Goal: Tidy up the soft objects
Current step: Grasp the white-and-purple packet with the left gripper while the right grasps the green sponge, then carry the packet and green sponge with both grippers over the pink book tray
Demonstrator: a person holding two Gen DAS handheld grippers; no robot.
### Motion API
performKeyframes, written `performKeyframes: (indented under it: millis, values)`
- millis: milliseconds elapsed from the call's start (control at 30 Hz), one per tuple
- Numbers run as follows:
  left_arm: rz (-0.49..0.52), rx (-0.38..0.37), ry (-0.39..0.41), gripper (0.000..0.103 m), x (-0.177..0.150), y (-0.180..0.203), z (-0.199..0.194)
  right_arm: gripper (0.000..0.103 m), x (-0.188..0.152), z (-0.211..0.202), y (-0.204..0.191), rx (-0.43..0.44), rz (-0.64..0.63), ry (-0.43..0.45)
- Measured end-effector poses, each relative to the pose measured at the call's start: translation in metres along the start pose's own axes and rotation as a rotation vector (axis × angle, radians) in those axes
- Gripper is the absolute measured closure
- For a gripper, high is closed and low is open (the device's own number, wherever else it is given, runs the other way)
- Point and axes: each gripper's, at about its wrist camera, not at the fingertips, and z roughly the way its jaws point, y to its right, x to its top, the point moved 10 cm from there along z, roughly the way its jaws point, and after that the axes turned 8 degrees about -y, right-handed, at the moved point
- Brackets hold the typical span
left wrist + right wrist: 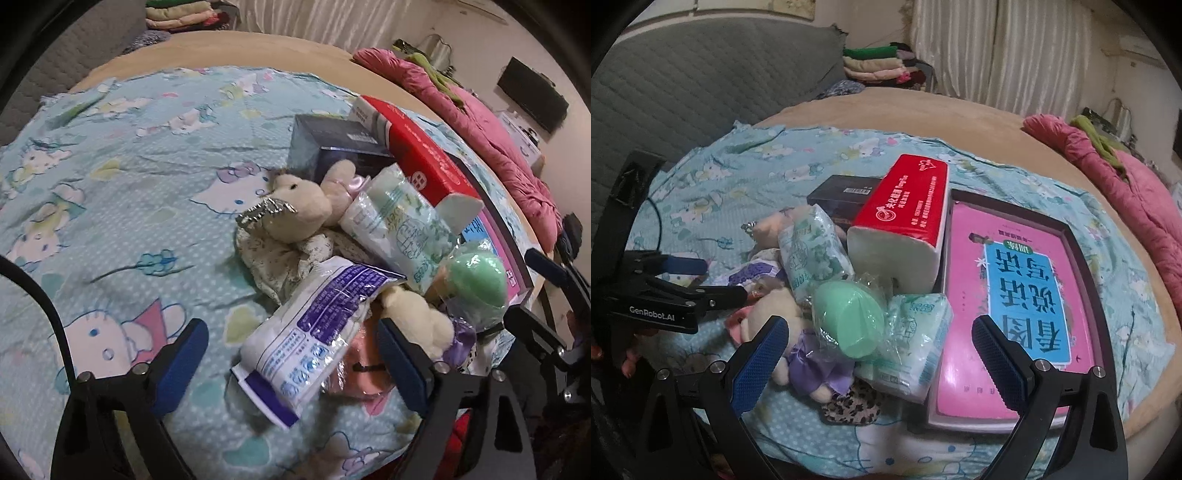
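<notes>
A heap of soft things lies on the cartoon-cat bedsheet (110,192). A white-and-purple plastic pack (310,332) lies between the fingers of my left gripper (291,354), which is open; neither pad presses on it. Behind it sit a cream plush toy (299,206) on a floral cloth, a green tissue pack (399,229) and a green egg-shaped sponge (476,284) in clear wrap. My right gripper (879,354) is open, hovering over the sponge (849,325), a plush doll in a purple dress (812,362) and another tissue pack (916,343).
A red tissue pack (905,221) leans on a dark box (842,199). A pink book (1015,280) rests in a dark tray (1086,258) on the right. A leopard-print item (849,406) lies at the front. A pink quilt (1126,184) and folded clothes (879,66) lie beyond.
</notes>
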Motion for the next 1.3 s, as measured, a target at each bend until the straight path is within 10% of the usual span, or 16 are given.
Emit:
performKeyframes:
  millis: [300,567,1300]
  values:
    - [0.001,-0.123,-0.007,0.033,0.005,0.004,0.007,0.011,0.008,0.022,-0.008,-0.019,-0.074,-0.015]
    - [0.009,-0.163,0.003,0.046,0.005,0.006,0.006,0.051,0.008,0.035,-0.019,0.016,-0.104,-0.033]
    - [0.014,-0.138,0.154,0.058,-0.001,0.038,-0.067,0.054,0.006,-0.028,0.016,0.103,0.073,0.098]
